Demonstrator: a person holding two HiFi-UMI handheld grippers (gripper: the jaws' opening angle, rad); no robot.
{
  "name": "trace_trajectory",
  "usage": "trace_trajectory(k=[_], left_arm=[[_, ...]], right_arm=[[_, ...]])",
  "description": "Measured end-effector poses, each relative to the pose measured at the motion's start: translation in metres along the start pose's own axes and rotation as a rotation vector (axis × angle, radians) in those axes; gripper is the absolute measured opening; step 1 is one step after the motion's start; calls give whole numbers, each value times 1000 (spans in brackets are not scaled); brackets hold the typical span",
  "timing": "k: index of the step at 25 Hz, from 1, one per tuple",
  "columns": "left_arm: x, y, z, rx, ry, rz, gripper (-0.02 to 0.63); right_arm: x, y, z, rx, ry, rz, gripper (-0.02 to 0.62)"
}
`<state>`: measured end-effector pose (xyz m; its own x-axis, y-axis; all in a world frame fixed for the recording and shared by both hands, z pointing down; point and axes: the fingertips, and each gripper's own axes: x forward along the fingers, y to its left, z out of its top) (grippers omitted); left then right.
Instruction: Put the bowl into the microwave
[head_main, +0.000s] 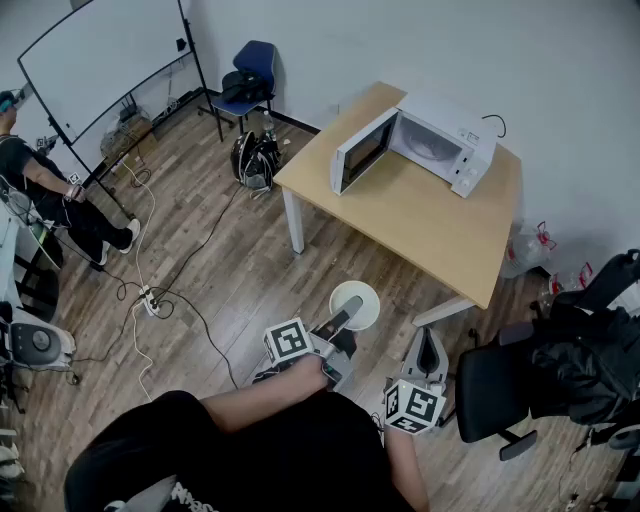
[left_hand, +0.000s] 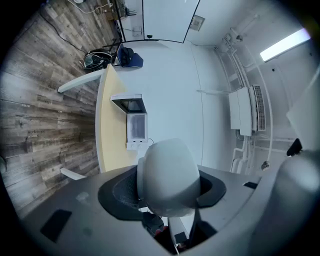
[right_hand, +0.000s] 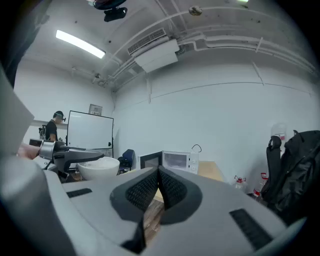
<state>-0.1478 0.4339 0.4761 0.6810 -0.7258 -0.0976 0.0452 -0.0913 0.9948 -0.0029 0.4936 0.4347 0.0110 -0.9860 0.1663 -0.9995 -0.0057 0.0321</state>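
Bowl (head_main: 355, 303) held up over the floor (head_main: 215, 265), not at the counter (head_main: 430, 220) yet

The left claw (head_main: 345, 316) pinches the white bowl's rim, just off the counter's near edge. The microwave (head_main: 432, 140) sits at the far edge, and its door (head_main: 362, 150) is swung wide open. The right claw (head_main: 428, 352) is squeezed together with nothing in it, close beside a black chair (head_main: 495, 390).
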Motion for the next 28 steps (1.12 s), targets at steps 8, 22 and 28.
trace_trajectory(k=[8,22,28], left_arm=[[7,-6,-14,-45,-3,-41,244],[68,6,-14,-122,25,-30,244],[131,13,-7,-113,90,-34,244]], right_arm=[[-8,-7,-6,13,-23,7,60],[19,-35,-21,62,13,2,60],[59,-71,-17,20,50,-59,60]])
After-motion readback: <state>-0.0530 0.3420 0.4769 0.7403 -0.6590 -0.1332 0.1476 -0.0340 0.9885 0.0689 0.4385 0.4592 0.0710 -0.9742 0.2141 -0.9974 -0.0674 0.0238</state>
